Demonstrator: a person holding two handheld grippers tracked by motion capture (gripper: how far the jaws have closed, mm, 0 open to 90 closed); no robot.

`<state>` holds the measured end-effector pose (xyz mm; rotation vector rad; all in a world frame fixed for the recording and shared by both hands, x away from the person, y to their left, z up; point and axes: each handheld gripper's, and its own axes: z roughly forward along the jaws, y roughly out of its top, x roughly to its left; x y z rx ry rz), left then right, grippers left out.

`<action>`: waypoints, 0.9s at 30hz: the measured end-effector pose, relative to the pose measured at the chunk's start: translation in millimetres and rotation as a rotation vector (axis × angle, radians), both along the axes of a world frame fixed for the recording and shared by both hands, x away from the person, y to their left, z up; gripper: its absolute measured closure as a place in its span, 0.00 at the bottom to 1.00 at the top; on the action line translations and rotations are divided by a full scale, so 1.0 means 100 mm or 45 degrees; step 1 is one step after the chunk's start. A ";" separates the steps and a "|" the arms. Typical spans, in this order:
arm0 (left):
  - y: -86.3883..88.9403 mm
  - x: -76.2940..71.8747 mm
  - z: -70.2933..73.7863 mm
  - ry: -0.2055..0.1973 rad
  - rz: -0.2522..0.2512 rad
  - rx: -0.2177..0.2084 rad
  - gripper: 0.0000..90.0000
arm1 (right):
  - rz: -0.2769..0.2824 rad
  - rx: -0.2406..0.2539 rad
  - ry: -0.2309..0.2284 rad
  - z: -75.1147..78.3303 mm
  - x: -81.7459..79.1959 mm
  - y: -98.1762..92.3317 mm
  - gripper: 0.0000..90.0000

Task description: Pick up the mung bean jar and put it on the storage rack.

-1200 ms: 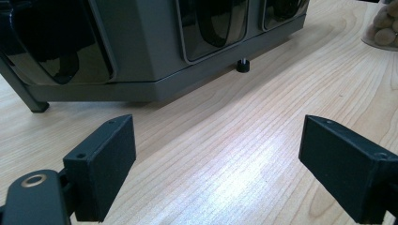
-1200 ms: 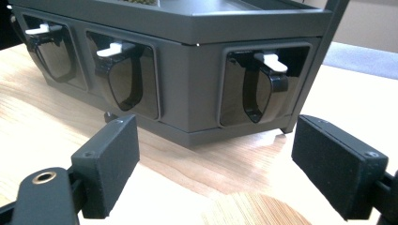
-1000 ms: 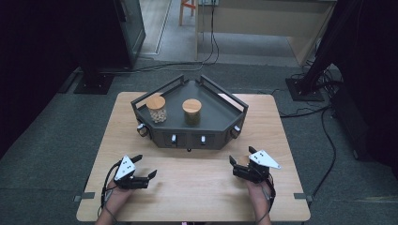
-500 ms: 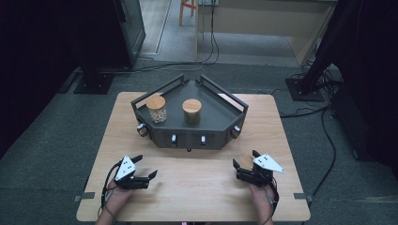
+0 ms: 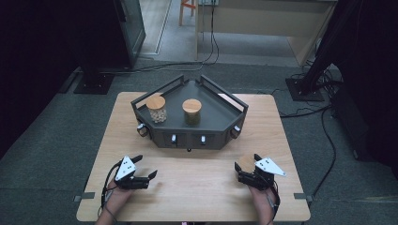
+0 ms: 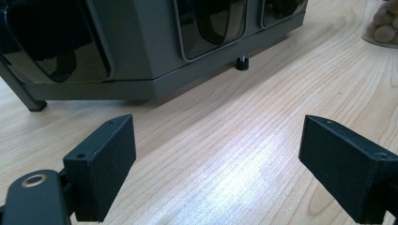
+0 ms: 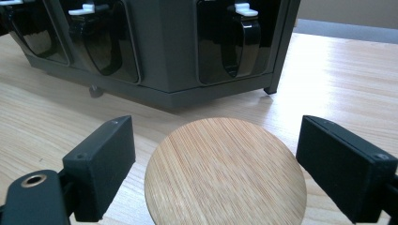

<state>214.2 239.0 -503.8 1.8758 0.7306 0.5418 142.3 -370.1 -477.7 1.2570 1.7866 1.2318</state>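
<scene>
Round wooden lid (image 7: 225,171) lies flat on the desk (image 5: 197,183), near the front edge toward the right corner, just ahead of the dark tray (image 5: 225,123). It sits between the jaws of the right gripper (image 7: 213,171), with a gap showing on each side: jaws spread a little wider than the lid, nothing gripped, and they have just been opening.

Judged handling: light, stiff, thin disc; smooth wood, likely slippery at the rim. Best taken across its widest part by the edge, jaws low and level with the desk.

Right hand (image 5: 262,201) rests low on the desk, gripper pointing toward the tray. Left gripper (image 6: 218,176) is wide open over bare wood near the front left corner, empty. Two lidded jars (image 5: 156,108) stand in the tray.
</scene>
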 end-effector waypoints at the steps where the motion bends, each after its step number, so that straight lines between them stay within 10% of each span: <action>1: 0.00 0.00 0.00 0.000 0.001 0.000 0.12 | -0.001 -0.001 0.001 0.00 0.00 0.00 0.13; 27: 0.01 -0.01 0.00 0.003 0.010 -0.005 0.12 | -0.005 -0.016 0.063 -0.15 0.00 0.05 0.13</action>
